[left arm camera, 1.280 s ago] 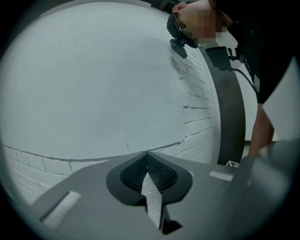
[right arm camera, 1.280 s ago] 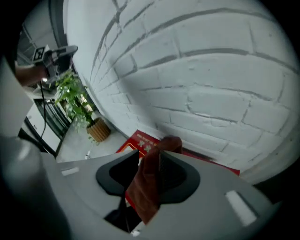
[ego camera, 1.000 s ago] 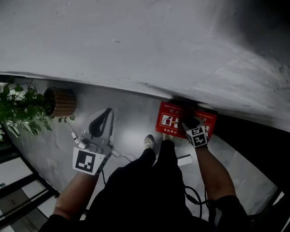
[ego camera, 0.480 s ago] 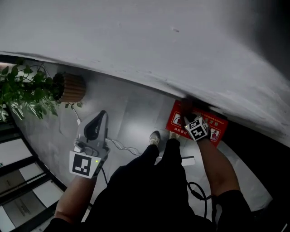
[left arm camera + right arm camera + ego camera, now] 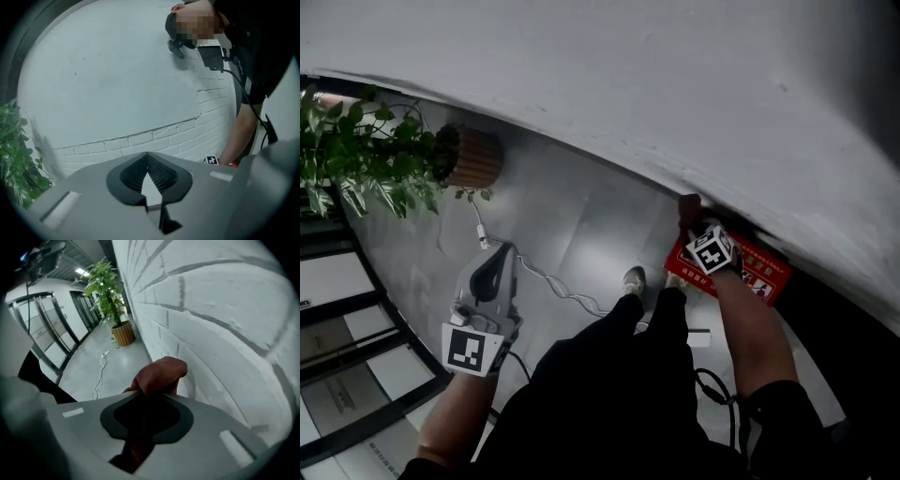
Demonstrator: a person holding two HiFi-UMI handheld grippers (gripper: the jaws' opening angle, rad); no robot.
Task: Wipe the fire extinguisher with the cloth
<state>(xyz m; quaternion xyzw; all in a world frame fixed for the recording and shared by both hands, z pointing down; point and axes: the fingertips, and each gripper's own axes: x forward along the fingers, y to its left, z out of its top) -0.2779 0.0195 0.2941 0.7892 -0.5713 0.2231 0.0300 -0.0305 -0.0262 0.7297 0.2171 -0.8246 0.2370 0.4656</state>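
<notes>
My right gripper (image 5: 694, 225) is shut on a bunched reddish-brown cloth (image 5: 687, 206), held low against the white brick wall; its jaws have just been closing on it. In the right gripper view the cloth (image 5: 159, 373) bulges out past the right gripper (image 5: 151, 392). A red fire-equipment box (image 5: 755, 270) with white symbols sits on the floor just right of that hand. No extinguisher body shows. My left gripper (image 5: 499, 255) hangs over bare floor to the left, shut and holding nothing. In its own view, the left gripper (image 5: 147, 155) faces the wall.
A potted plant (image 5: 366, 155) in a ribbed brown pot (image 5: 476, 157) stands at the left by the wall (image 5: 628, 84). A white cable (image 5: 553, 286) trails across the grey floor. The person's shoes (image 5: 634, 279) are near the box. Glass partitions line the far left.
The right gripper has shifted from over the red box to its upper-left corner by the wall, with the cloth now showing at its tips. The left gripper has drifted down and left.
</notes>
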